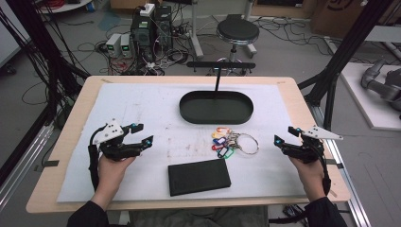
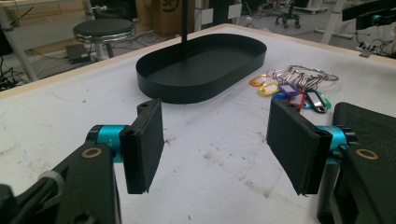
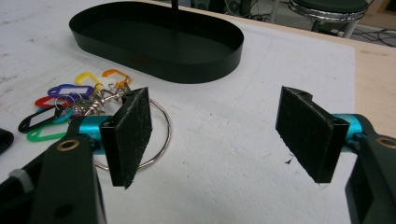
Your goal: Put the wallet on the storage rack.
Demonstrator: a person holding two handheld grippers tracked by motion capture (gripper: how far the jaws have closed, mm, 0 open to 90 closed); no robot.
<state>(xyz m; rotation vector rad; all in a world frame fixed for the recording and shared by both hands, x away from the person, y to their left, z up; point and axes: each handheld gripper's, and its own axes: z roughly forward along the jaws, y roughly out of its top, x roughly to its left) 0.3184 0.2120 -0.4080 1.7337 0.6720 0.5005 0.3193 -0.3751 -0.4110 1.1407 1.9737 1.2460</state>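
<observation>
Two tools are held low over the bench, both with jaws spread wide apart and nothing between them. The left tool (image 1: 140,134) is seen at the bench's left side, the right tool (image 1: 283,134) at its right; flat black rectangular pads (image 2: 144,145) with a slightly grainy, rubbery look are carried on teal-blue stubs.

The bunch of key tags (image 1: 223,140) is found lying flat mid-bench, between the two tools, just in front of the tray (image 1: 216,108). Glossy plastic tags in yellow, orange, blue, red, black and green are strung on thin wire rings, with one large metal ring (image 3: 159,135) lying beside them. The tray is a matte black oval with a low wall and a thin upright post rising from its far side. A flat black rectangular pouch (image 1: 199,176) sits near the front edge.

The bench (image 1: 85,101) is pale wood, covered by a white, scuffed and stained mat (image 1: 142,104). Behind it, a round black stool (image 1: 237,32), tangled cables and electronics boxes are spread over a grey floor.
</observation>
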